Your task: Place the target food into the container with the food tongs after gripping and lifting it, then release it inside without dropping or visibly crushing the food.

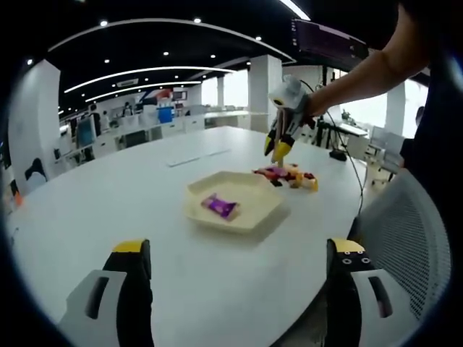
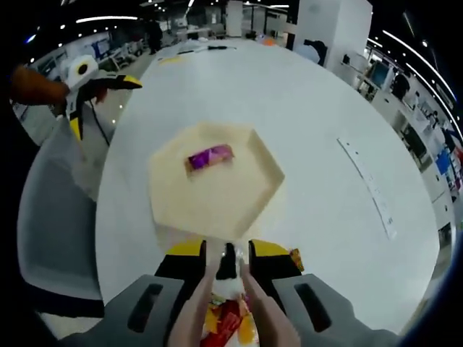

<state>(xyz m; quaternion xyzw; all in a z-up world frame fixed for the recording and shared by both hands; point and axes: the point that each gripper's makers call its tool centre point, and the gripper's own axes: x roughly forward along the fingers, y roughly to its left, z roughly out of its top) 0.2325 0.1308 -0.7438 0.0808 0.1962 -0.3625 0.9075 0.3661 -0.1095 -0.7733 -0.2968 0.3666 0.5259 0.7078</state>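
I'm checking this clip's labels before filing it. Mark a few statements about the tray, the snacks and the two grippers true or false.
1. One purple-wrapped snack lies in the tray. True.
2. The tray is round. False: it is hexagonal.
3. The left gripper holds a snack. False: its jaws are wide apart over bare table.
4. The right gripper holds tongs over the snack pile. True.
5. The pile lies inside the tray. False: it lies on the table beside it.
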